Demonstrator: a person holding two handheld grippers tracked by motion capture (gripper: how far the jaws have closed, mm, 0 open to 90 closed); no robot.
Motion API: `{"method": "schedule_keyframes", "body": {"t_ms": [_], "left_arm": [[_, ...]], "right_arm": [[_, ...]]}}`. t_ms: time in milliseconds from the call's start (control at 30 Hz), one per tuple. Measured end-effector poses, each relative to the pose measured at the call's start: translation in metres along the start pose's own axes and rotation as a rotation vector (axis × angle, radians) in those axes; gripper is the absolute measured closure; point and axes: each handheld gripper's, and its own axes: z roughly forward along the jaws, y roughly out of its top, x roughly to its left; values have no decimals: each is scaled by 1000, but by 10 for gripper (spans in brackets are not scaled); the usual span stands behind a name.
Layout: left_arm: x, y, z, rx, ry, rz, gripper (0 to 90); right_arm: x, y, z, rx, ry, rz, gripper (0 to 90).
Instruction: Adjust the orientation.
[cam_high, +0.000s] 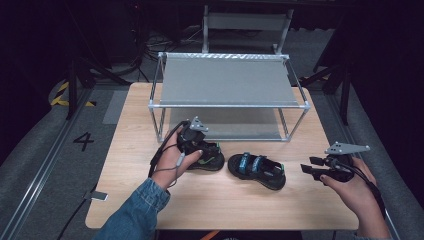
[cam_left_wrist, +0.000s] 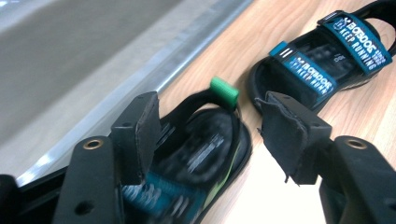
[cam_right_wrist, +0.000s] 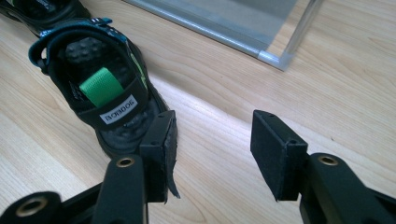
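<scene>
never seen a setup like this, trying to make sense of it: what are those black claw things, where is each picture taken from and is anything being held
The claws are handheld two-jaw grippers, one in each of a person's hands. One picture looks down from above the light wooden table; the other two come from cameras riding on each gripper, looking along its black jaws.

On the table stand a grey metal two-level rack and two small black sandals with blue straps and green accents. The left gripper has its jaws open around the left sandal, pads not pressing it. The right gripper is open with bare table between its jaws, just beside the right sandal. Nothing is held.
</scene>
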Motion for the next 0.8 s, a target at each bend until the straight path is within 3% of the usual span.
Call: {"method": "schedule_keyframes", "body": {"t_ms": [167, 233, 300, 333, 467, 600, 800], "left_arm": [[-3, 9, 23, 17, -13, -4, 426], [-4, 12, 27, 14, -24, -6, 535], [-6, 14, 27, 13, -12, 8, 716], [-7, 15, 26, 21, -12, 8, 749], [-10, 14, 17, 41, -24, 14, 843], [-14, 9, -1, 60, -22, 31, 848], [-23, -13, -33, 61, -33, 33, 849]], "right_arm": [[0, -5, -4, 4, -18, 3, 517], [-1, -6, -5, 4, -23, 4, 517], [-1, -7, -5, 3, -21, 6, 517], [-1, -8, -5, 4, -21, 8, 517], [-2, -7, -5, 4, -16, 10, 519], [-2, -3, -3, -1, -12, 3, 520], [0, 7, 7, -3, 12, -18, 519]]}}
